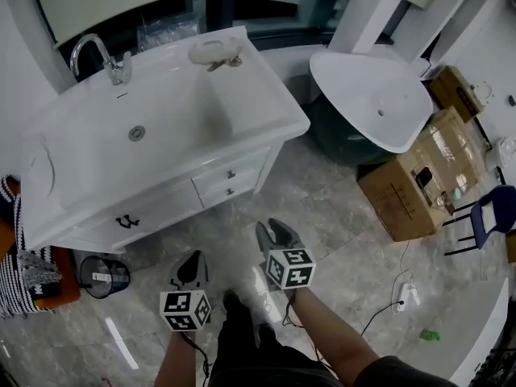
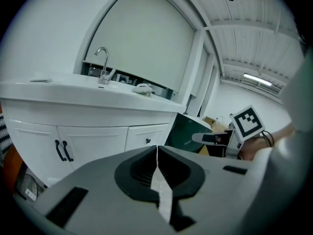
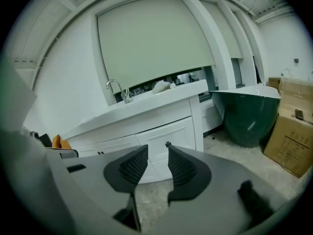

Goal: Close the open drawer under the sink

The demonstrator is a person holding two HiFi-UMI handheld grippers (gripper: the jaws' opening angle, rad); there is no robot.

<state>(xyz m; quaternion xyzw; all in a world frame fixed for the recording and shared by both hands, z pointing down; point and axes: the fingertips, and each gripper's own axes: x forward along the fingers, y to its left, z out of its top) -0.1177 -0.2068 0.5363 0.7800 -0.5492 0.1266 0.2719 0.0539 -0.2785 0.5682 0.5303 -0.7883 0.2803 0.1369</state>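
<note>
The white vanity (image 1: 270, 127) with its sink and chrome faucet (image 1: 101, 55) stands ahead of me. Two small drawers (image 1: 230, 181) with dark knobs sit at its right front, beside cabinet doors with black handles (image 1: 126, 221). Both drawer fronts (image 3: 168, 133) look level with the cabinet face, and I see no gap. My left gripper (image 1: 192, 271) hangs above the floor short of the doors, its pads (image 2: 157, 153) pressed together and empty. My right gripper (image 1: 274, 236) is a little nearer the drawers, with its jaws (image 3: 157, 153) apart and nothing between them.
A white tub with dark green sides (image 1: 371, 95) stands right of the vanity. Cardboard boxes (image 1: 419, 184) lie beyond it, next to a blue chair (image 1: 492, 216). A power strip with a cable (image 1: 407, 295) lies on the floor. A black bin (image 1: 105, 275) and striped cloth (image 1: 20, 268) are at the left.
</note>
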